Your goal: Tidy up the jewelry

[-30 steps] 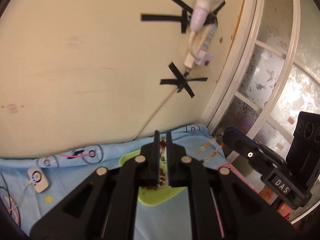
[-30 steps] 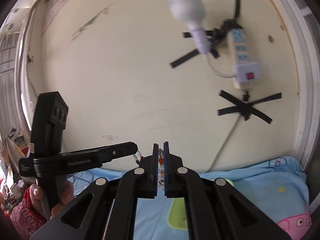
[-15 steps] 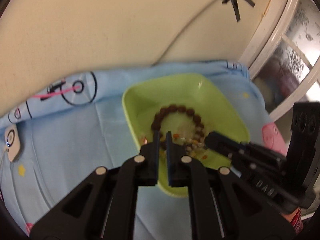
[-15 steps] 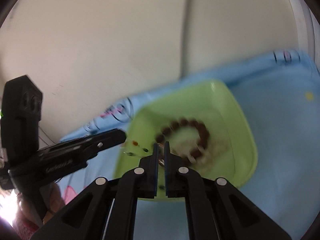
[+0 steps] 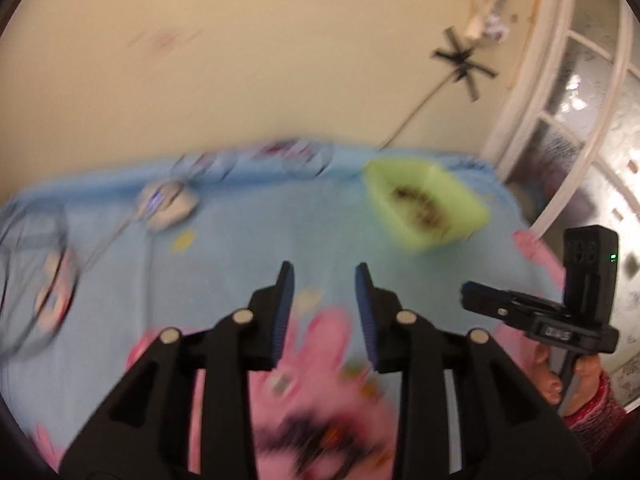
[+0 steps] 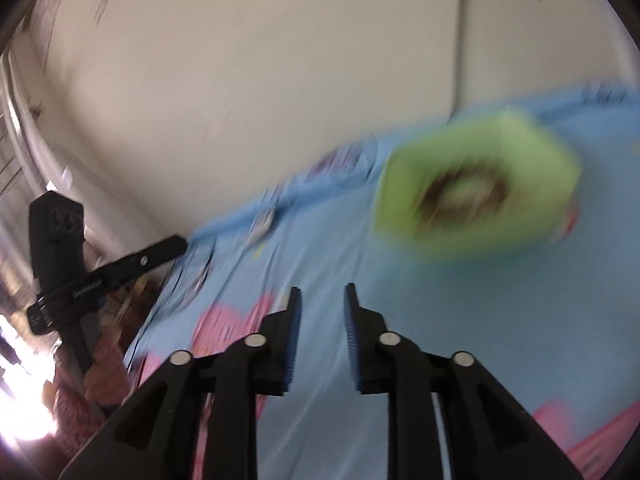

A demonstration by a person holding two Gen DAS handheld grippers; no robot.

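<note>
A lime-green bowl (image 5: 460,200) (image 6: 540,160) sits on the blue cloth near the wall, blurred by motion. A brown bead bracelet (image 5: 416,206) (image 6: 436,196) lies inside it. My left gripper (image 5: 324,276) is pulled back from the bowl, which lies ahead to its right. Its jaws are opening with nothing between them. My right gripper (image 6: 322,294) is also back from the bowl, its jaws opening and parted with only cloth behind the gap. Each gripper shows in the other's view: the right gripper (image 5: 466,292), the left gripper (image 6: 180,244).
The blue cartoon cloth (image 5: 240,248) with pink figures covers the surface up to the cream wall. A white charger puck (image 5: 168,204) with a thin cable lies at the left. A power strip (image 5: 484,20) is taped to the wall, and a window frame (image 5: 580,100) stands at the right.
Both grippers went down to the green bowl with beaded pieces pinched, then drew back toward me. Their jaws now stand apart and empty.
</note>
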